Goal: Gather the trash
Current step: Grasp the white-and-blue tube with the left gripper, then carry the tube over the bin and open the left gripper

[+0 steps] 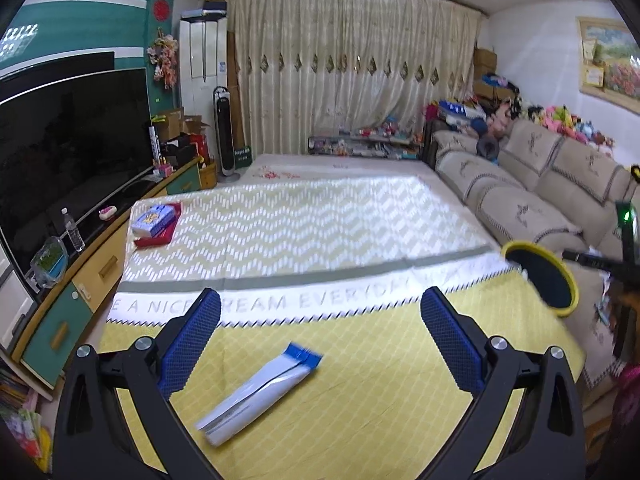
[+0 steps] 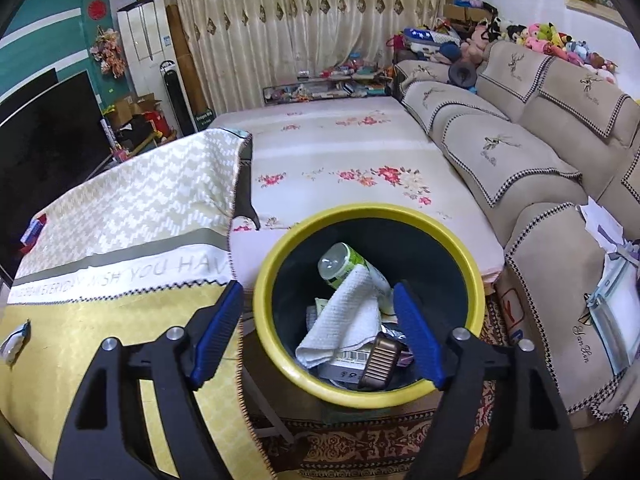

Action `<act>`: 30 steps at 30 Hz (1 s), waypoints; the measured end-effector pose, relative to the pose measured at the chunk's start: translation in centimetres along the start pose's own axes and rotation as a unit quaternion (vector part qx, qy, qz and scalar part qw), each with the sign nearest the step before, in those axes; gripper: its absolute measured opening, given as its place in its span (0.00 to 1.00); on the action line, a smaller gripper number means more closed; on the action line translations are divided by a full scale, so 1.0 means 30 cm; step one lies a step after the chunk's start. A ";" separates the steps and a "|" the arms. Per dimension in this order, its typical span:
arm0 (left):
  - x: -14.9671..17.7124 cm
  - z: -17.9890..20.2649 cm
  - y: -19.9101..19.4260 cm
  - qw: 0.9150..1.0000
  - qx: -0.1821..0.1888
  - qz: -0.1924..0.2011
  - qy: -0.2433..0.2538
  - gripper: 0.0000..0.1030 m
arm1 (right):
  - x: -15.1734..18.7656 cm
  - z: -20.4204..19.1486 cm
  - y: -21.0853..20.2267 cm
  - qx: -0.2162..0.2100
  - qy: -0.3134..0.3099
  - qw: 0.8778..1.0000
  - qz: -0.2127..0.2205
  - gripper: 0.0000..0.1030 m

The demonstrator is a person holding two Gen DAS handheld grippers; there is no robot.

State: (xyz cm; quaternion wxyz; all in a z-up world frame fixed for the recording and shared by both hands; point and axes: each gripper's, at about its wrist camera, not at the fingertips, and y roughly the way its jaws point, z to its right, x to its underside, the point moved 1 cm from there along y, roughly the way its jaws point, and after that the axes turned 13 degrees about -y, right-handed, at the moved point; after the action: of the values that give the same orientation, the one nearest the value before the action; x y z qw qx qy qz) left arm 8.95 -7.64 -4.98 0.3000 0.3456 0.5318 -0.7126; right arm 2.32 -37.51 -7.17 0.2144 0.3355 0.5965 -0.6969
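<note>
A white and blue empty wrapper (image 1: 260, 392) lies on the yellow tablecloth (image 1: 360, 380), just below and between the fingers of my left gripper (image 1: 320, 320), which is open and empty. The wrapper also shows at the far left in the right wrist view (image 2: 14, 342). My right gripper (image 2: 318, 320) is open and empty above the yellow-rimmed bin (image 2: 272, 280). The bin holds a plastic bottle (image 2: 348, 266), a white cloth (image 2: 344, 320), a small box and other trash. The bin also shows at the right in the left wrist view (image 1: 568, 276).
A TV (image 1: 68, 148) and cabinet with a water bottle (image 1: 72, 232) stand on the left. A tissue pack on a red tray (image 1: 156, 222) lies at the table's far left. A beige sofa (image 2: 540, 168) runs along the right. A patterned rug (image 2: 360, 448) is under the bin.
</note>
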 end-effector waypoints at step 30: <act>0.183 -0.168 0.248 0.974 0.040 -0.209 0.082 0.24 | -0.014 -0.124 0.011 -0.044 -0.029 0.999 -0.003 0.72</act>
State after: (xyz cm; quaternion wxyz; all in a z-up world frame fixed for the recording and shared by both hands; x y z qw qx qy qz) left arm 12.55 -5.00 -14.54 0.0861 0.2954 0.5863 -0.7493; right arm 3.64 -33.98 -7.32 0.2443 0.3039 0.6211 -0.6799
